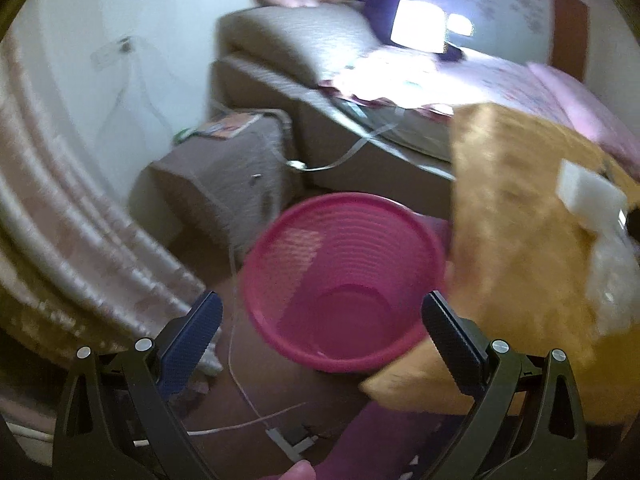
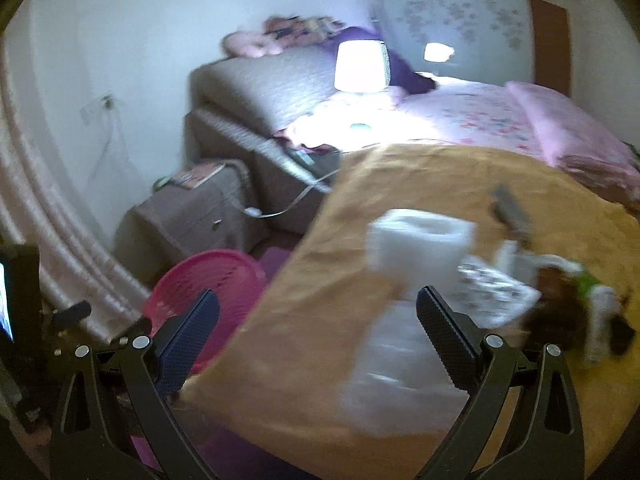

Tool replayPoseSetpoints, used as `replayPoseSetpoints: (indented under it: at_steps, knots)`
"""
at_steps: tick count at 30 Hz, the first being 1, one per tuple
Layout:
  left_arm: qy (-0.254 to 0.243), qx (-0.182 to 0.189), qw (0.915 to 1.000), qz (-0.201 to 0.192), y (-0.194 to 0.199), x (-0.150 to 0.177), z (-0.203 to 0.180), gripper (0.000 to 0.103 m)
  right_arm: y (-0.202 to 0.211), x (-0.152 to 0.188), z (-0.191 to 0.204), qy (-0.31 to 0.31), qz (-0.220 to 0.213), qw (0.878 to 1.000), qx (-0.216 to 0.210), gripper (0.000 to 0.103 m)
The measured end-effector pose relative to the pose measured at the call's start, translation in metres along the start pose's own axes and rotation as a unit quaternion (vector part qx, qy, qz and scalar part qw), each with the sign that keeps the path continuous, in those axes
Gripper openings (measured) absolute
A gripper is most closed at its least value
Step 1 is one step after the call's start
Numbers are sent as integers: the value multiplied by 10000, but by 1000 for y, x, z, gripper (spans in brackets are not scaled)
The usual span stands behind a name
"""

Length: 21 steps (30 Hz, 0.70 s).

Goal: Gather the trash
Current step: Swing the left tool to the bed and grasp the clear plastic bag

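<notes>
A pink plastic bin (image 1: 344, 280) stands on the floor beside the bed, empty inside. My left gripper (image 1: 320, 316) is open and empty, hovering just above its rim. In the right wrist view the bin (image 2: 200, 284) sits at lower left. My right gripper (image 2: 318, 316) is open and empty above the orange blanket (image 2: 340, 248). White foam and plastic wrapping (image 2: 420, 244) lie on the blanket just ahead of it, with crumpled paper and dark scraps (image 2: 560, 300) to the right. White foam (image 1: 588, 200) also shows at the right edge of the left wrist view.
A grey nightstand (image 1: 224, 168) with a book stands behind the bin. White cables (image 1: 236, 360) trail on the floor. A lit lamp (image 2: 362, 66) stands on the bed with pink sheets (image 2: 500, 120). A curtain (image 1: 60, 208) hangs at left.
</notes>
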<state>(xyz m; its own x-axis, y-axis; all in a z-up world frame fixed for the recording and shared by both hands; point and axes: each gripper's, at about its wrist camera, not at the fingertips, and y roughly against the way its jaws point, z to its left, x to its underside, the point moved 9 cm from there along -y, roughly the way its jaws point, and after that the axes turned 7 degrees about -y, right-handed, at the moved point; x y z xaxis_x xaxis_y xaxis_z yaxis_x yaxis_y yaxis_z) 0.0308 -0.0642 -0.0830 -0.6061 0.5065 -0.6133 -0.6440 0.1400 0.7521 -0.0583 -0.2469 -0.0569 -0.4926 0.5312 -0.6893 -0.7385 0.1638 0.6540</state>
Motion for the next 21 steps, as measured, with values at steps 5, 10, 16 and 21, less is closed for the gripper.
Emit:
replayPoseSetpoints:
  at_steps: [5, 10, 16, 21]
  knots:
    - [-692, 477, 9964, -94, 2, -10, -50, 96, 17, -4, -53, -352, -200, 9982, 452, 96]
    - [-1084, 1218, 9860, -344, 18, -26, -100, 96, 43, -4, -96, -571, -457, 9935, 872, 96]
    - [-1683, 2107, 9605, -694, 44, -40, -175, 96, 58, -8, -138, -983, -683, 9875, 1023, 96]
    - [-1879, 2451, 9497, -527, 37, -43, -220, 96, 63, -5, -159, -1210, -699, 9838, 1125, 96]
